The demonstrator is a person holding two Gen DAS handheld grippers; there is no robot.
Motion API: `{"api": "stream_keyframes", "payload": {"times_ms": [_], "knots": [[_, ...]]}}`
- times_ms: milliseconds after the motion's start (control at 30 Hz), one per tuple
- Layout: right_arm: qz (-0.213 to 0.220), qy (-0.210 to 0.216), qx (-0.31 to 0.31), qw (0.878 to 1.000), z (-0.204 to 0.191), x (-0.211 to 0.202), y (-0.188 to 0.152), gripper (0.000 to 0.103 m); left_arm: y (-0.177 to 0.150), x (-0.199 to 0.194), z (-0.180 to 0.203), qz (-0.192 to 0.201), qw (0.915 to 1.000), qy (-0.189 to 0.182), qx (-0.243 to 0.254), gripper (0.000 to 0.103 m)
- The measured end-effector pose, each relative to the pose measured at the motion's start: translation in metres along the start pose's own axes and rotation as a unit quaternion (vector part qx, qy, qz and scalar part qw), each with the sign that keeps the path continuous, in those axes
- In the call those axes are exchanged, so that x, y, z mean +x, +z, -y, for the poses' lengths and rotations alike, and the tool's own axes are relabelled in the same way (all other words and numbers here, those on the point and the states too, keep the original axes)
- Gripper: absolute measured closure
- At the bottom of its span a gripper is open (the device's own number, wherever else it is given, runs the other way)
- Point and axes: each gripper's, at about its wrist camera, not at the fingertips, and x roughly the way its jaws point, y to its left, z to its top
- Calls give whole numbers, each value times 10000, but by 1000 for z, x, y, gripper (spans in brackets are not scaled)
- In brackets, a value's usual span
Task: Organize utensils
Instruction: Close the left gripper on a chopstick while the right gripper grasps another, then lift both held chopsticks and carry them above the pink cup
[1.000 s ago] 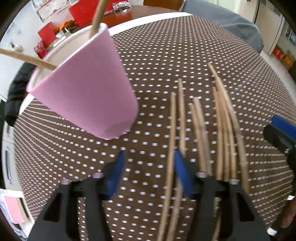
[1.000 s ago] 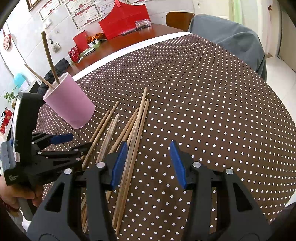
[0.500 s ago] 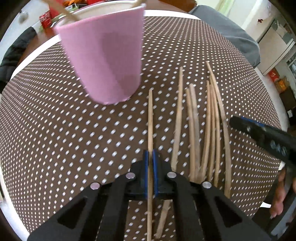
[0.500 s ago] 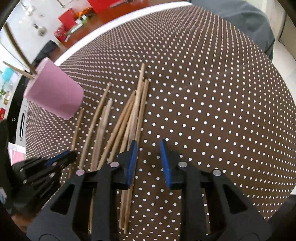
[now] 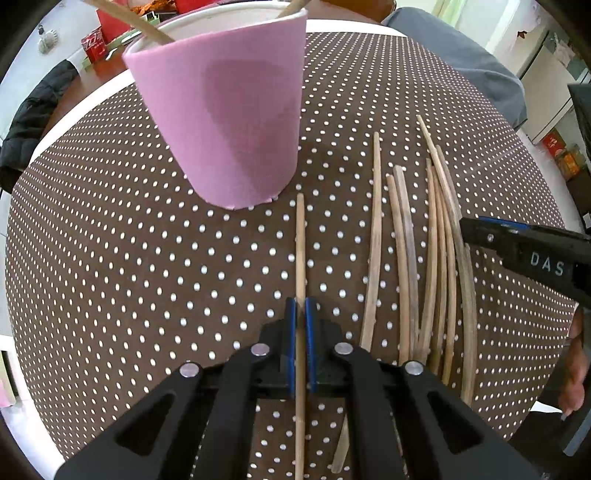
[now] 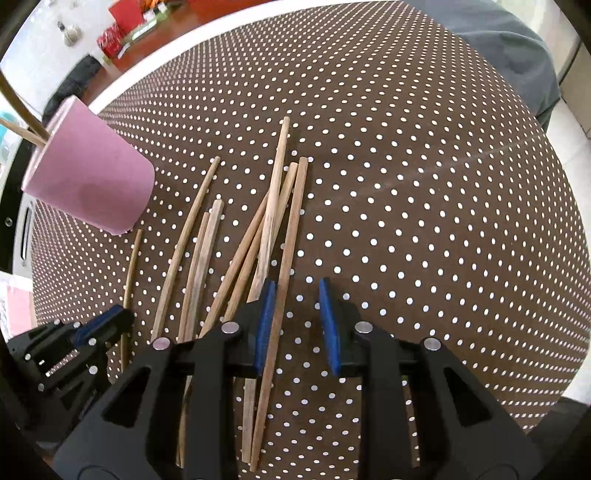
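One wooden chopstick (image 5: 301, 258) lies on the dotted tablecloth (image 5: 147, 277) just short of the pink cup (image 5: 229, 122), clamped between the pads of the left gripper (image 5: 300, 325). The remaining chopsticks (image 6: 236, 258) lie in a loose bundle beside it. The right gripper (image 6: 295, 314) hovers over the bundle's outer edge, jaws narrowly parted, the outermost chopstick (image 6: 288, 251) against its left pad, not pinched. Two sticks (image 5: 147, 27) stand in the cup.
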Motion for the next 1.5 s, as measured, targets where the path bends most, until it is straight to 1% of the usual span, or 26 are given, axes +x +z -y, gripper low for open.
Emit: {"api": "stream_keyframes", "payload": {"times_ms": [67, 133, 167, 233, 333, 367, 400, 433, 467, 533, 600, 633, 700, 833, 967, 1000, 1133, 1233, 1333, 1400, 1500], "knots": [[-117, -186, -244, 9995, -9, 3, 7, 78, 4, 3, 6, 39, 9999, 75, 105, 97], [-107, -370, -333, 9987, -16, 6, 9, 85, 4, 5, 10, 75, 9996, 150, 220, 97], [-91, -470, -365, 9982, -18, 7, 10, 92, 5, 6, 13, 90, 9995, 167, 252, 97], [-111, -401, -326, 9986, -19, 8, 13, 94, 5, 8, 16, 128, 9995, 128, 241, 97], [-148, -160, -214, 9995, -5, 6, 16, 97, -1, 5, 12, 183, 9996, 49, 229, 98], [-139, 13, -99, 9999, 7, 6, 14, 97, -5, 2, 7, 225, 9995, -9, 217, 98], [-130, 137, -9, 9998, 17, 6, 12, 97, -7, -1, 7, 291, 9993, -83, 197, 98], [-113, 258, 85, 9996, 22, 6, 12, 97, -18, -7, -3, 357, 9991, -157, 175, 98], [-51, 451, 190, 9988, 28, 4, 11, 97, -21, -10, -4, 421, 9988, -221, 149, 98], [36, 598, 306, 9977, 35, 0, 8, 97, -31, -20, -10, 583, 9973, -442, 91, 98], [203, 816, 416, 9956, 42, -7, 5, 97, -37, -31, -11, 803, 9949, -605, 108, 98], [255, 859, 476, 9948, 44, -10, 4, 97, -42, -38, -11, 897, 9937, -655, 125, 98], [499, 1007, 568, 9920, 52, -22, 0, 97, -47, -51, -11, 1112, 9909, -750, 142, 98], [962, 1172, 615, 9865, 58, -47, -10, 97, -57, -77, -10, 1534, 9835, -938, 216, 98], [1292, 1240, 538, 9824, 60, -67, -23, 97, -61, -99, -10, 1830, 9777, -991, 280, 98], [1367, 1265, 532, 9811, 61, -73, -29, 97, -48, -105, -13, 1872, 9766, -1029, 260, 98], [1708, 1415, 523, 9737, 62, -96, -43, 97, -47, -122, -13, 2017, 9730, -1102, 212, 98], [2087, 1595, 488, 9636, 53, -121, -51, 97, -45, -133, -14, 2223, 9679, -1161, 185, 98], [2472, 1815, 359, 9511, 45, -143, -54, 97, -43, -153, -18, 2488, 9591, -1346, 86, 98], [2708, 1900, 252, 9434, 40, -155, -57, 97, -42, -162, -21, 2642, 9545, -1384, 52, 98], [3102, 2079, 109, 9276, 28, -174, -58, 97, -39, -180, -29, 3065, 9419, -1374, -67, 98]]}}
